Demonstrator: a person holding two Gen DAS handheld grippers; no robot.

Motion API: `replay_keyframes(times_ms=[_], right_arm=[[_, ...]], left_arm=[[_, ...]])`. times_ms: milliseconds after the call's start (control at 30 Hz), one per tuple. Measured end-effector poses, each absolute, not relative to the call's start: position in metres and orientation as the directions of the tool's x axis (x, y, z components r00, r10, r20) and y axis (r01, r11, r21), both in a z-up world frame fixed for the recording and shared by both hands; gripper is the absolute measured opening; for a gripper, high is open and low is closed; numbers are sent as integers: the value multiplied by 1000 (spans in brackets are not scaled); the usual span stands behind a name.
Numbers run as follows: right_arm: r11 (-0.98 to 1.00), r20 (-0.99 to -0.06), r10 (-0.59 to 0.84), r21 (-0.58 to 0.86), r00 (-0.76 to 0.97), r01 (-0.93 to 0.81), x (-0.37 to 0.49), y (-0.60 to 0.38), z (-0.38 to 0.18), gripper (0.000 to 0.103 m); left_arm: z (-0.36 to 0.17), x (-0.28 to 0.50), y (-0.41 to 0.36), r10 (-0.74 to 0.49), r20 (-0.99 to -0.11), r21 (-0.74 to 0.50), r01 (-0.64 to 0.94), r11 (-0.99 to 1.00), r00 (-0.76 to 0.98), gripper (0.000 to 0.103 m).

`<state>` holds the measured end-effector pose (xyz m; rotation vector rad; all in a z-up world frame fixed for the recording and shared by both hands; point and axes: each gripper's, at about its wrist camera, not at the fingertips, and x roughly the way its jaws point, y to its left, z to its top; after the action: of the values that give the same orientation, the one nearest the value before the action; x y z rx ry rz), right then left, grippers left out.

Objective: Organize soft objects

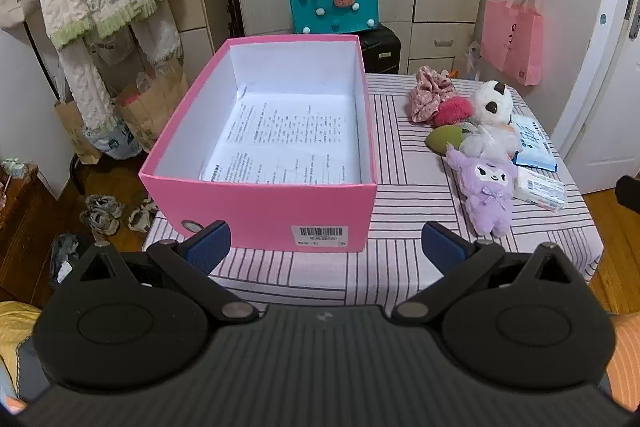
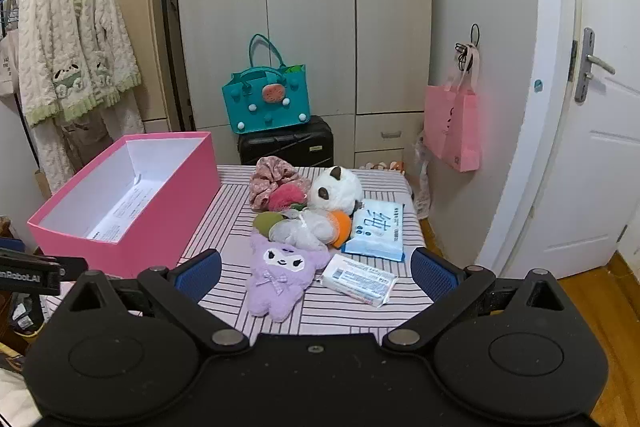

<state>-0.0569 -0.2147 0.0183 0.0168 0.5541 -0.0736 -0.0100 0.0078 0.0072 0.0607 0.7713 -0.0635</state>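
An open pink box (image 1: 256, 203) (image 2: 132, 227) with printed paper inside stands on the left of the striped table (image 1: 400, 267) (image 2: 344, 311). A pile of soft things lies on the right: a purple plush (image 1: 486, 187) (image 2: 280, 273), a white plush (image 1: 492, 103) (image 2: 334, 189), a pink scrunchie (image 1: 430, 93) (image 2: 270, 175), a red puff (image 1: 452, 110) and a green pad (image 1: 444, 139) (image 2: 266, 221). My left gripper (image 1: 326, 247) is open and empty before the box's near wall. My right gripper (image 2: 316, 273) is open and empty, just short of the purple plush.
A blue wipes pack (image 2: 378, 231) (image 1: 534, 143) and a white tissue pack (image 2: 358, 279) (image 1: 540, 189) lie beside the plush toys. A teal bag (image 2: 266, 95) on a black suitcase (image 2: 286, 143), wardrobes, a hanging robe (image 2: 72, 43), a pink bag (image 2: 452, 123) and a door (image 2: 592, 147) stand behind.
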Motion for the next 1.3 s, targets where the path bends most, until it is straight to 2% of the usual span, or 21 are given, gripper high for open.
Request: replay_keyframes(times_ms=[133, 233, 367, 733, 933, 1300], right_arm=[[996, -503, -86, -55, 860, 68, -56, -212, 24, 102], [995, -527, -79, -91, 846, 36, -50, -213, 22, 102], [999, -566, -21, -53, 824, -11, -43, -223, 22, 102], [994, -581, 71, -27, 811, -107, -50, -228, 31, 102], [990, -580, 92, -34, 810, -137, -54, -229, 34, 102], [990, -569, 76, -58, 819, -132, -54, -233, 30, 102]], left_arm=[[13, -12, 12, -61, -696, 40, 122, 992, 715, 103], [17, -9, 16, -79, -712, 20, 132, 991, 697, 101], [21, -9, 16, -108, -720, 16, 171, 985, 685, 101], [28, -15, 5, -148, -757, 26, 255, 967, 636, 103], [26, -15, -4, -127, -775, 72, 287, 955, 618, 103], [22, -13, -13, -160, -800, 62, 344, 937, 578, 103]])
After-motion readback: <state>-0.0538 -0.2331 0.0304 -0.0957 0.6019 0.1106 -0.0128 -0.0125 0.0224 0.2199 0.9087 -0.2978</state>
